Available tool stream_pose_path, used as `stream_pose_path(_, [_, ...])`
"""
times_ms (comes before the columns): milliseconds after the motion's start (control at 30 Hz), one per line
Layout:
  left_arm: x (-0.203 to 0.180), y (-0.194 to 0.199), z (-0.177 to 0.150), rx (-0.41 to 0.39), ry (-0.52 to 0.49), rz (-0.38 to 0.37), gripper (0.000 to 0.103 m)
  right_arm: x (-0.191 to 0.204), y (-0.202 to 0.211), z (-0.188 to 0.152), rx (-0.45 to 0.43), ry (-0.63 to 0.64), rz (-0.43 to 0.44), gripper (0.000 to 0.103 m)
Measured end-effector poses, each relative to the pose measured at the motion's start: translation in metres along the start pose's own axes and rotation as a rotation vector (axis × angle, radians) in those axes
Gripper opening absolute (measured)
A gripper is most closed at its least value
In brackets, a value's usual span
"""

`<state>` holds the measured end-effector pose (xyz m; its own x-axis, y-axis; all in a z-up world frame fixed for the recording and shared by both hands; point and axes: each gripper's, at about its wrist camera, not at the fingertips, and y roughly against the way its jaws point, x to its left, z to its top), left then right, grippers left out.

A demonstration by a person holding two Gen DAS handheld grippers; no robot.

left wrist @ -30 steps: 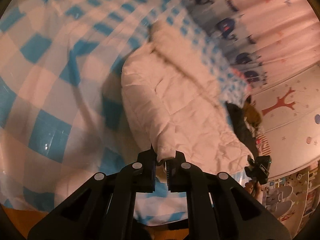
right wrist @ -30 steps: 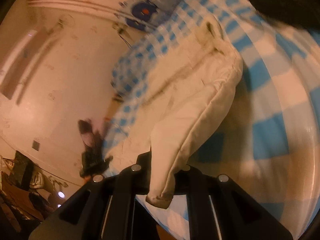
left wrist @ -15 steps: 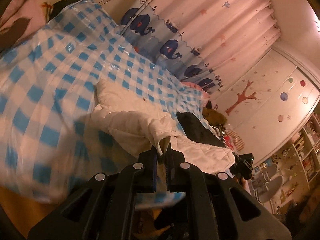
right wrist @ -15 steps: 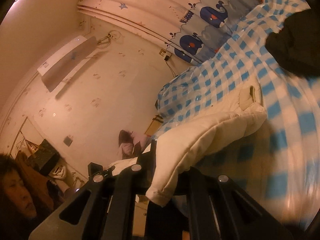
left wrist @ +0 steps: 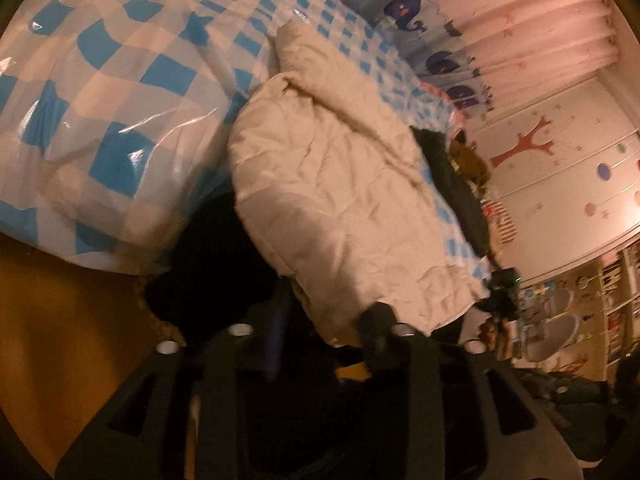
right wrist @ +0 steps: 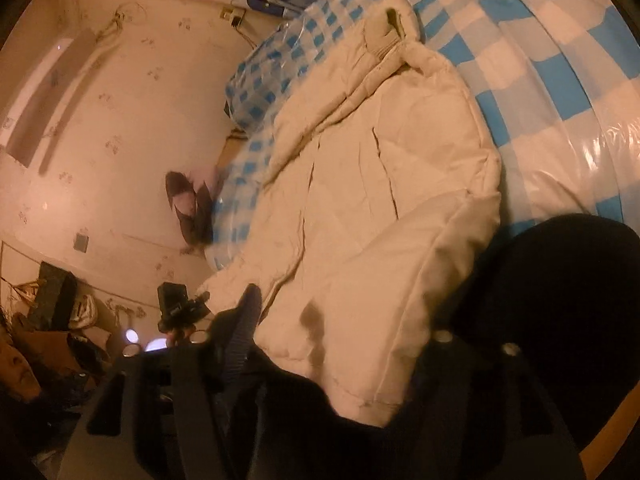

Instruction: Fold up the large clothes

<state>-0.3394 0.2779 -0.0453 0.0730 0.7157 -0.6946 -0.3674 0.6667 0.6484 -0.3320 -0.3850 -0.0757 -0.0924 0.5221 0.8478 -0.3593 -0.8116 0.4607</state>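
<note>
Most of one fold looks done: the cream-white quilted padded jacket [left wrist: 340, 184] lies doubled over on the glossy blue-and-white checked plastic sheet [left wrist: 104, 92] that covers the bed, its near hem at the front edge of the bed and its ribbed collar end [right wrist: 384, 36] at the far side. From the right wrist view the upper layer sits fairly square on the lower one, with a puffy sleeve or side panel [right wrist: 420, 272] folded in along the near right edge. The left gripper [left wrist: 328, 312] has its jaws opening, and the jacket's near edge hangs between them without either pad visibly pressing on it. The right gripper [right wrist: 344, 336] is likewise opening, with the jacket's near corner lying loose between its fingers [right wrist: 244, 320]. So I judge both claws are letting the cloth go at the close of this fold. A dark, rounded shape [right wrist: 560, 300] sits close to the lens beside the jacket; what it is cannot be told. What seems left is at least one more fold to bring the long bundle down to a compact shape, and some smoothing of the rumpled top layer. Beyond the jacket a dark garment [left wrist: 460, 184] lies further along the bed, perhaps still to be folded.
</note>
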Motion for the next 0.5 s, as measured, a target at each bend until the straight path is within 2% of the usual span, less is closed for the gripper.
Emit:
stream_pose_path(133, [0.008,-0.007,-0.002,-0.009,0.026,-0.005,0.043,0.003,-0.008,-0.002,0.021,0.022,-0.059,0.058])
stream_pose_path(167, [0.008,-0.008,-0.003,-0.016,0.03,-0.003,0.042,0.004,-0.01,-0.003,0.02,0.03,-0.074,0.037])
stream_pose_path(200, [0.007,-0.008,-0.004,-0.031,0.032,-0.017,0.034,0.004,-0.011,-0.005,0.009,0.027,-0.091,0.021])
stream_pose_path(233, [0.005,-0.007,-0.004,-0.044,0.03,-0.032,0.026,0.002,-0.01,-0.006,-0.006,0.02,-0.08,0.013])
stream_pose_path(267, [0.002,-0.006,-0.003,-0.052,0.029,-0.037,0.018,0.004,-0.01,-0.007,-0.028,0.012,-0.065,0.013])
stream_pose_path(333, [-0.008,0.001,-0.001,-0.093,0.002,-0.061,0.012,0.006,-0.004,-0.009,-0.083,-0.001,-0.003,0.012])
stream_pose_path(400, [-0.026,0.017,0.001,-0.168,-0.057,-0.125,0.01,0.022,0.015,-0.008,-0.19,0.046,0.15,0.012])
stream_pose_path(467, [-0.046,0.037,0.004,-0.244,-0.13,-0.198,0.01,0.041,0.034,-0.007,-0.276,0.114,0.26,0.012])
stream_pose_path(500, [-0.051,0.042,0.005,-0.26,-0.145,-0.208,0.01,0.046,0.04,-0.006,-0.303,0.132,0.291,0.012])
